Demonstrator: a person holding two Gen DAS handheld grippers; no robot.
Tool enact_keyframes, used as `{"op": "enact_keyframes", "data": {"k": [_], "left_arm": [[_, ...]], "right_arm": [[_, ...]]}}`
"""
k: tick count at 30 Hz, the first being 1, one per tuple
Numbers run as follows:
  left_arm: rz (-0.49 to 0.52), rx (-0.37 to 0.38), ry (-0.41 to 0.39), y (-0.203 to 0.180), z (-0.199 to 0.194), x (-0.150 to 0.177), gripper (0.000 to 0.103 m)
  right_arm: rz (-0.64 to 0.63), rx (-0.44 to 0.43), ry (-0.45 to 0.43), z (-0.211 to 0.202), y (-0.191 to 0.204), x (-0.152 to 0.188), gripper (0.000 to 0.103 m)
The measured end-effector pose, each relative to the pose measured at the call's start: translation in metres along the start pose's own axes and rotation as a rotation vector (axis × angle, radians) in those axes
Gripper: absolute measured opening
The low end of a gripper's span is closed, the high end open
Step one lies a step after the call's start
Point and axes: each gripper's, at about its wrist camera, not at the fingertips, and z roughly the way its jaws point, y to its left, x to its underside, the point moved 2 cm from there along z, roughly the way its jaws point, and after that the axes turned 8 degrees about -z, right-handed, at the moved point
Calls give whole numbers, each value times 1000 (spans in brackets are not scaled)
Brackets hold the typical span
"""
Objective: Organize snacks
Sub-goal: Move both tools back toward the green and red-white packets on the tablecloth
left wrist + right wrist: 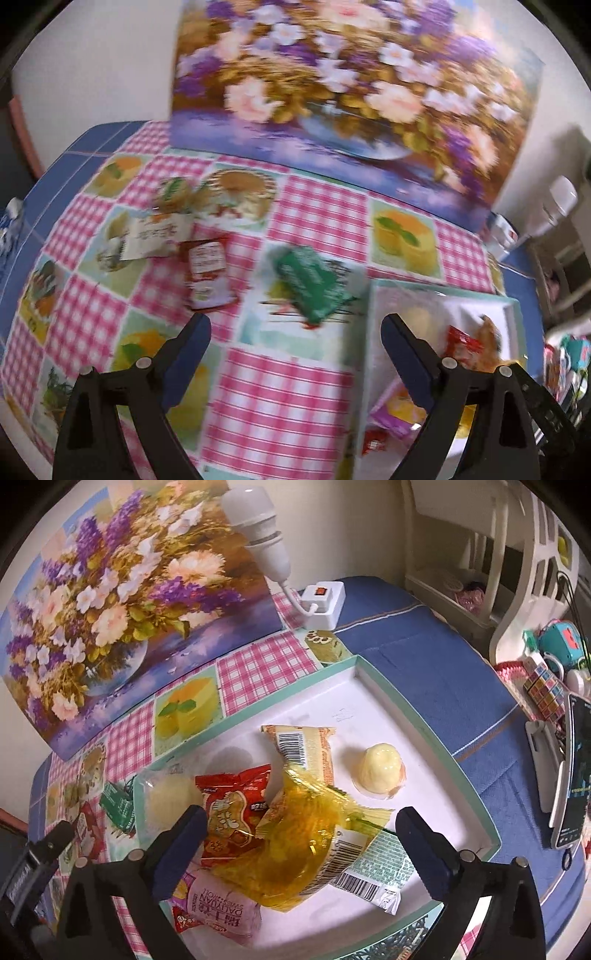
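My left gripper (295,332) is open and empty above the checked tablecloth. Just ahead of it lie a green packet (314,284), a red-and-white sachet (207,273), a white packet (155,236) and a small jelly cup (171,192). The white tray (509,314) with a teal rim is at its right. My right gripper (301,827) is open over that tray (406,716), above a yellow wrapped snack (295,845). The tray also holds a red peanut packet (232,805), a pink roll packet (221,908), a yellow jelly cup (380,771) and other packets.
A flower painting (332,81) leans on the wall behind the table. A white lamp and its switch box (321,602) stand at the back. A phone on a stand (569,775) and toys sit at the right, past the blue cloth (443,672).
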Motion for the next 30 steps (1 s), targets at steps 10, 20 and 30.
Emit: {"op": "enact_keyframes", "data": {"k": [10, 20, 30], "left_arm": [[-94, -63, -17, 50, 0, -20, 94], [-155, -75, -29, 82, -6, -33, 94], [-248, -91, -36, 126, -11, -46, 94]], "right_arm": [[-84, -23, -47, -8, 30, 1, 103], [-92, -102, -76, -14, 53, 3, 103], [-175, -120, -51, -11, 90, 9, 103]]}}
